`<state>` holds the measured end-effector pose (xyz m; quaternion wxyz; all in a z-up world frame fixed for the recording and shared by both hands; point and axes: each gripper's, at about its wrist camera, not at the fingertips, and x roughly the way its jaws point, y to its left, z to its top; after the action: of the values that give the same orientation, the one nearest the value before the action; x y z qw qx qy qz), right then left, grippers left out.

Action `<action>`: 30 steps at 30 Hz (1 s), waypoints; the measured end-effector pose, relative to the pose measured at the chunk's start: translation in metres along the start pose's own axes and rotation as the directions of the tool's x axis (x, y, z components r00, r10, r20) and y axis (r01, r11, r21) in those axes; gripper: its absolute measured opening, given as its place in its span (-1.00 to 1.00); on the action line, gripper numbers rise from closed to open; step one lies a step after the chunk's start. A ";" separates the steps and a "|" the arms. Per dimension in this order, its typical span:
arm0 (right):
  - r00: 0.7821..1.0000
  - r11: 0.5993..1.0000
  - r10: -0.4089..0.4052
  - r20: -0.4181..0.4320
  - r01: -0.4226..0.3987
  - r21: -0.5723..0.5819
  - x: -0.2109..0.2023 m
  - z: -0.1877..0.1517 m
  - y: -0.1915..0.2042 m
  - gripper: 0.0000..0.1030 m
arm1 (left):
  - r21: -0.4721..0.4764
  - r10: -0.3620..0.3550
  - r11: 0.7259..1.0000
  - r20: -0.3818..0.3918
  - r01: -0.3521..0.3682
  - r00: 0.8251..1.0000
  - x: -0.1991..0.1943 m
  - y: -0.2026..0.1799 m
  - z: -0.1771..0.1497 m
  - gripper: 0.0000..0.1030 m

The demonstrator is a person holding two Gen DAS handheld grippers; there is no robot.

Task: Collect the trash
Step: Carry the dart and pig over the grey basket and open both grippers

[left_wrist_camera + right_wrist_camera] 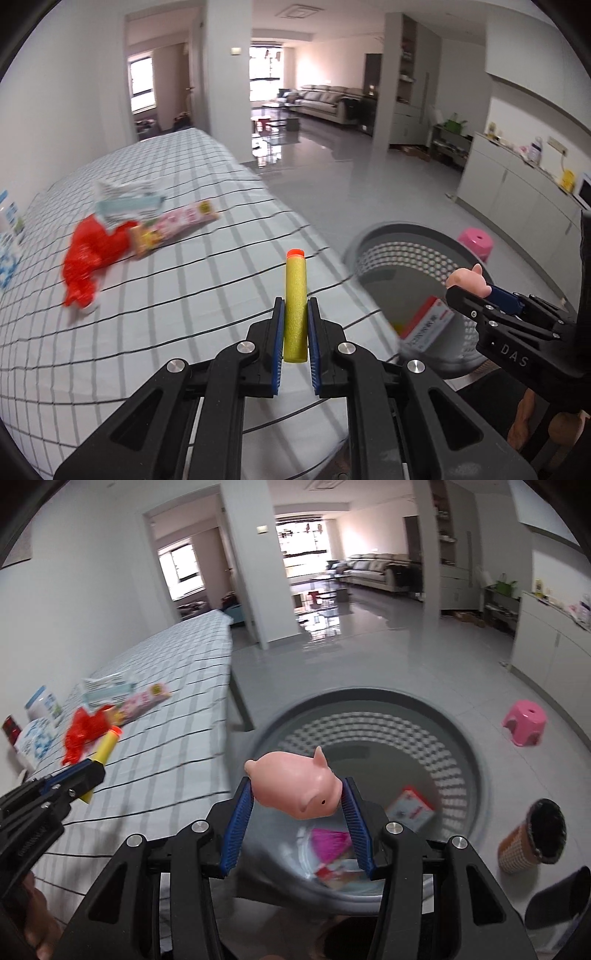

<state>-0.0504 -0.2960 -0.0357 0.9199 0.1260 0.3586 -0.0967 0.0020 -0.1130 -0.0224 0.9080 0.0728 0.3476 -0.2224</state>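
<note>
Inside grey perforated bin (476,760), white carton (410,808), pink wrapper (330,843)

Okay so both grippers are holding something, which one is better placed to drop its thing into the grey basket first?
Probably the right gripper: its pink pig hangs over the grey basket opening. The left gripper, holding the foam dart, is over the checked table.

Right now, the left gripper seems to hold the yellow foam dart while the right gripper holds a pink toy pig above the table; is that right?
Not quite: in the right wrist view, the toy pig in the right gripper hangs above the grey bin, not the table. The left gripper does hold the foam dart.
</note>
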 end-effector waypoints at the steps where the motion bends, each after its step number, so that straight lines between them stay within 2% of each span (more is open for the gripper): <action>1: 1.000 1.000 -0.008 -0.002 0.008 0.011 0.001 -0.001 -0.006 -0.08 | 0.006 -0.010 1.000 -0.003 0.010 1.000 0.004 -0.004 0.002 -0.76; 5: 0.999 0.998 -0.030 -0.018 0.031 0.060 0.007 -0.003 -0.033 -0.08 | 0.041 -0.050 0.998 -0.025 0.051 0.998 0.019 -0.025 0.006 -0.76; 12: 0.998 0.995 -0.036 -0.048 0.040 0.088 0.020 -0.006 -0.054 -0.08 | 0.085 -0.095 0.991 -0.065 0.100 0.993 0.048 -0.055 0.011 -0.76; 21: 0.996 0.994 -0.016 -0.086 0.026 0.107 0.043 0.002 -0.071 -0.08 | 0.104 -0.103 0.988 -0.135 0.117 0.985 0.085 -0.077 0.020 -0.76; 30: 0.996 0.993 -0.003 -0.089 0.014 0.120 0.053 0.006 -0.079 -0.08 | 0.101 -0.104 0.987 -0.170 0.122 0.980 0.099 -0.087 0.023 -0.76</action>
<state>-0.0290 -0.3774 -0.0805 0.8934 0.1841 0.3929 -0.1166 0.0412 -0.2316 -0.0688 0.8568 0.1211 0.4118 -0.2859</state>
